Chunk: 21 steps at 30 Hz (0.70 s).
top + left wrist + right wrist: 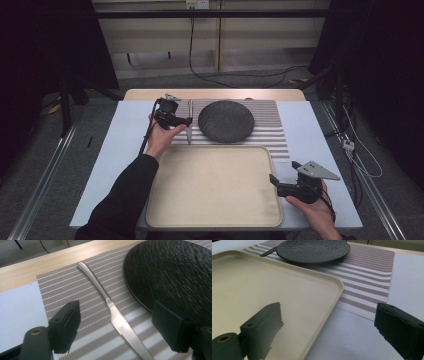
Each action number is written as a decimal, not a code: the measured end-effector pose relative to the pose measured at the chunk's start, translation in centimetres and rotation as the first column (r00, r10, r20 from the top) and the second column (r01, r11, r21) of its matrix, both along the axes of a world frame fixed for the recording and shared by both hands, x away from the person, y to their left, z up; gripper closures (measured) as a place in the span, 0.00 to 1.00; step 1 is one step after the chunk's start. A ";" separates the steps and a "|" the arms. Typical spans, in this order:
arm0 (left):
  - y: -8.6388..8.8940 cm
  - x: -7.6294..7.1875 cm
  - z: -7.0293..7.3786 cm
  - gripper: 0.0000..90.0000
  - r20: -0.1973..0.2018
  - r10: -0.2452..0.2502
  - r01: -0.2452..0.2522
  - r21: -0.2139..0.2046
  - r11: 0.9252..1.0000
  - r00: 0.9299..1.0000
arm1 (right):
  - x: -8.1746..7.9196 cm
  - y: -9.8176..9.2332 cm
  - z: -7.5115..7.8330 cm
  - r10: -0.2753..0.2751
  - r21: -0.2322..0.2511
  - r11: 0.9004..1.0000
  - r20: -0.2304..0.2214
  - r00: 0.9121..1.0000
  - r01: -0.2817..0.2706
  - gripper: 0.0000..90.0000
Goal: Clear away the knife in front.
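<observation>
Two grippers are seen at the worktop (310,125). The left gripper (116,328) is held over the striped placemat (75,290), its fingers (66,328) spread on either side of the knife (112,310), which is not pinched. The knife lies flat on the placemat, just beside the black plate (175,272). The right gripper (329,335) is held low at the right edge of the cream tray (249,285), its fingers (262,327) spread wide with nothing between them.
</observation>
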State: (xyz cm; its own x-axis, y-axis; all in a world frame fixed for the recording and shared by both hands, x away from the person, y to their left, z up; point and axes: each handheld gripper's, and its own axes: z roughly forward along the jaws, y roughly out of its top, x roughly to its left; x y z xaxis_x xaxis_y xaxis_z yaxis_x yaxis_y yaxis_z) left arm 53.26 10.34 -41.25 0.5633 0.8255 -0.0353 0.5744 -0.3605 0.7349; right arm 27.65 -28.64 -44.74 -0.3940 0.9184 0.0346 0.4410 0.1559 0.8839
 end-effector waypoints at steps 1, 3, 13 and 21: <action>-0.1 0.3 -0.2 0.27 -0.005 0.006 -0.006 0.006 1.000 1.000 | 0.0 0.0 0.0 0.001 0.000 1.000 -0.001 1.000 -0.001 0.08; -0.1 0.9 -0.4 0.29 -0.004 0.012 -0.012 0.004 1.000 1.000 | 0.0 0.0 0.0 0.002 0.004 1.000 -0.003 1.000 -0.002 0.08; -0.7 3.5 -1.2 0.37 -0.046 0.036 -0.035 0.023 0.999 0.998 | 0.0 0.0 0.0 -0.002 0.008 1.000 -0.004 1.000 0.003 0.09; -1.5 5.5 -2.4 0.48 -0.057 0.053 -0.051 0.036 0.998 0.997 | -0.1 -0.1 0.0 -0.008 0.015 1.000 -0.003 1.000 0.008 0.09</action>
State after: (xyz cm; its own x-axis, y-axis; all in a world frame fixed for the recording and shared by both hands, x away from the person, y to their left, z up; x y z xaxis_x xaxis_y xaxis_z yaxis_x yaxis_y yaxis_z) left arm 58.72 8.81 -43.69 0.5170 0.8552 -0.0379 0.6347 -0.3533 0.6873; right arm 27.59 -28.74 -44.72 -0.3862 0.9211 0.0493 0.4452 0.1393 0.8845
